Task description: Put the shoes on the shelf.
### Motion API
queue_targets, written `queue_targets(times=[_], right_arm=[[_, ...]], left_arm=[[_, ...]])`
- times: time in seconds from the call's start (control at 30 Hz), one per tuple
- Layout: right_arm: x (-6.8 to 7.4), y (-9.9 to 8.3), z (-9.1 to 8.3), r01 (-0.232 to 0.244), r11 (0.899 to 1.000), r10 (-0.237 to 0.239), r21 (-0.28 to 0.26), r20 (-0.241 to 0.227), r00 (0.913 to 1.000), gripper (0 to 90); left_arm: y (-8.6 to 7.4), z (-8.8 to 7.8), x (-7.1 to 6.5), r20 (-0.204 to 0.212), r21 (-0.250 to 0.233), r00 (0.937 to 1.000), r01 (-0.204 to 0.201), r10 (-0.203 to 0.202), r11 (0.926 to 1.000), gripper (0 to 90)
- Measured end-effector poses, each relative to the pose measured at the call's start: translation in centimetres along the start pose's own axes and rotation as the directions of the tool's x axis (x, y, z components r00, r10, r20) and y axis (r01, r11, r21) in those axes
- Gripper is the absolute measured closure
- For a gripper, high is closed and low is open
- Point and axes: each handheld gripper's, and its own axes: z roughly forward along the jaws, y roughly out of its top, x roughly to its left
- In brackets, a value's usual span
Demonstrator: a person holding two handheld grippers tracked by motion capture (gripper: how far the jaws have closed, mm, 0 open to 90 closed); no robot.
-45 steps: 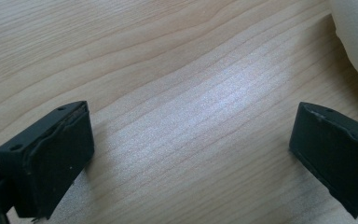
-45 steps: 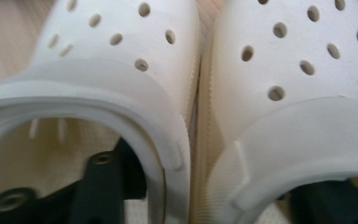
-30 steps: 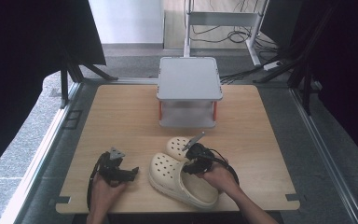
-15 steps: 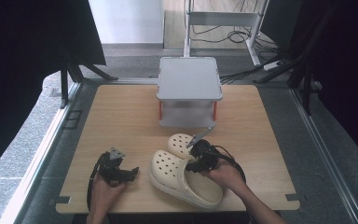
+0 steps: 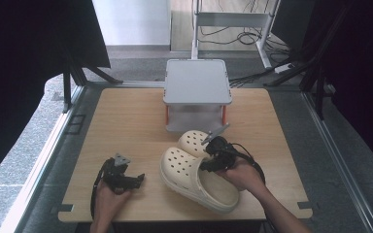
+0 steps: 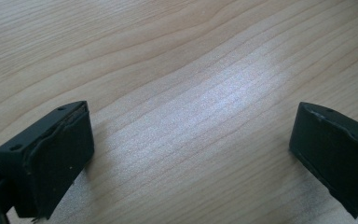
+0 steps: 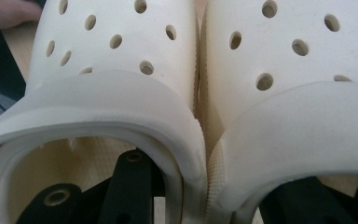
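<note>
Right gripper (image 5: 209, 158) clenched on inner walls of both cream clogs (image 5: 199, 177), one jaw inside each, pair at table (image 5: 126, 121) front centre. Foam: light, soft, grippy; pinch adjoining walls near collar. Left gripper (image 5: 138, 178) released, jaws wide over bare wood.

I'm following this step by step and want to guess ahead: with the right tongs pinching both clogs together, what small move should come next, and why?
Probably carry the pair toward the grey shelf. The right tongs have one jaw inside each clog, clamping the inner walls together, and the shelf stands just beyond the clogs. The left tongs sit open over bare table.
</note>
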Motion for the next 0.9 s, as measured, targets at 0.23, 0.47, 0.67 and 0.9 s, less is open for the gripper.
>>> queue_targets(times=[0.23, 0.47, 0.67, 0.9], right_arm=[[-0.5, 1.0, -1.9, -0.008, 1.0, 0.009, -0.014, 0.031, 0.9995, 65.8], [-1.3, 2.2, -3.8, -0.029, 0.999, 0.031, -0.025, 0.063, 0.9975, 65.8], [-1.7, 3.5, -5.5, -0.044, 0.998, 0.047, -0.038, 0.076, 0.996, 65.8], [-2.5, 5.2, -7.3, -0.065, 0.997, 0.069, -0.046, 0.096, 0.993, 65.8]], left_arm=[[0.0, 0.0, 0.0, -0.001, -0.002, 1.0, 0.0, 0.0, 1.0, 0.0], [0.0, 0.0, 0.0, 0.0, -0.002, 1.0, 0.0, 0.0, 1.0, 0.0], [0.0, 0.0, 0.0, 0.0, -0.002, 1.0, 0.0, 0.0, 1.0, 0.0], [0.0, 0.0, 0.0, 0.002, 0.001, 1.0, -0.001, 0.001, 1.0, 0.0]])
